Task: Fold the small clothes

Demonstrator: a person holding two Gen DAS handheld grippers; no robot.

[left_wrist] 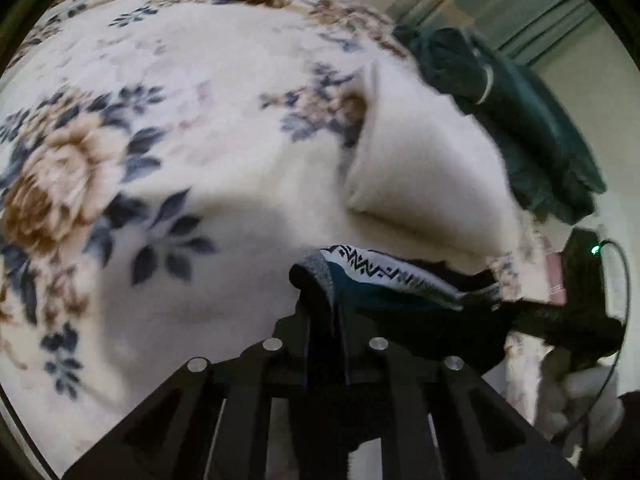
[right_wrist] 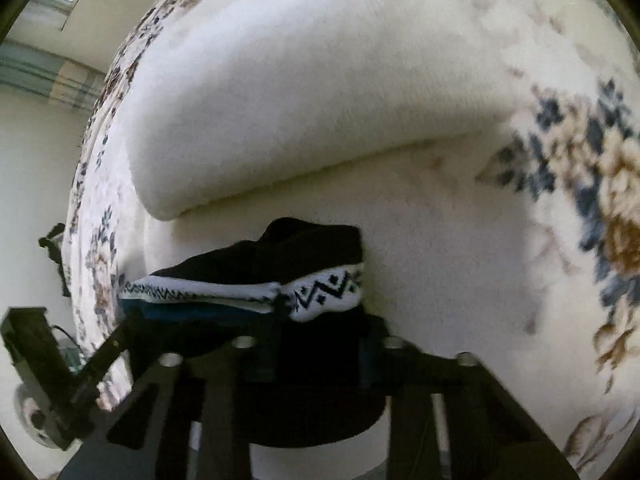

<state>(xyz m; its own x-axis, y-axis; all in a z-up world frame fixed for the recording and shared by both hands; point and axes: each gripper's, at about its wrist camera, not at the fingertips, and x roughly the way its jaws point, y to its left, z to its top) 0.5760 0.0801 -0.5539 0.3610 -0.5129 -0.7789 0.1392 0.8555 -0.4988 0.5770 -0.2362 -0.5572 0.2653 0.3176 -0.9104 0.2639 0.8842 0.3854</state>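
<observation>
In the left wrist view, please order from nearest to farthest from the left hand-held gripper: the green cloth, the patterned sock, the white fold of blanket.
1. Patterned sock: clamped in the left hand-held gripper.
2. White fold of blanket: just beyond the sock, right of centre.
3. Green cloth: upper right, at the blanket's far edge.

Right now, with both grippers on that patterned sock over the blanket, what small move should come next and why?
Probably lift both ends together. The left gripper and right gripper are each shut on an end of the patterned sock, which spans between them just above the floral blanket. Raising it clear should let it hang straight for folding.
</observation>
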